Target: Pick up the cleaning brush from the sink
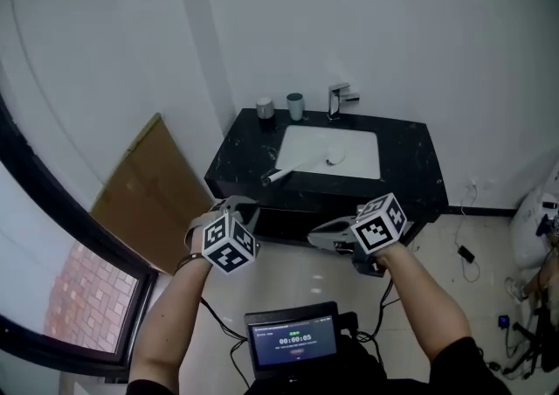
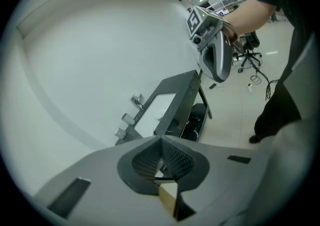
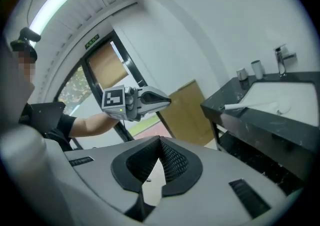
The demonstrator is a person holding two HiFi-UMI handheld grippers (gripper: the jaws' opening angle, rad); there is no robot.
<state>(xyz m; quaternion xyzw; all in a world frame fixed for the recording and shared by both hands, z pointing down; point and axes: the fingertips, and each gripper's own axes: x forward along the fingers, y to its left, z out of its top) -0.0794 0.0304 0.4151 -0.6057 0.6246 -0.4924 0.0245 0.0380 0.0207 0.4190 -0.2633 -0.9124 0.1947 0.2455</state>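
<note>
While you stand short of the counter (image 1: pixel 410 157), grip: none.
Left gripper (image 2: pixel 160 142): jaws together, empty.
Right gripper (image 3: pixel 159 144): jaws together, empty.
Cleaning brush (image 1: pixel 293 169): lying in sink (image 1: pixel 367 144), handle over front rim.
Screen (image 1: pixel 293 338): timer 00:00:05.

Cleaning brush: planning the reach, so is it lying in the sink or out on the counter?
Mostly in: the cleaning brush lies across the sink, handle end resting on the counter.

A cardboard sheet (image 1: pixel 148 192) leans on the wall (image 1: pixel 113 79) beside the black counter (image 1: pixel 410 153).
</note>
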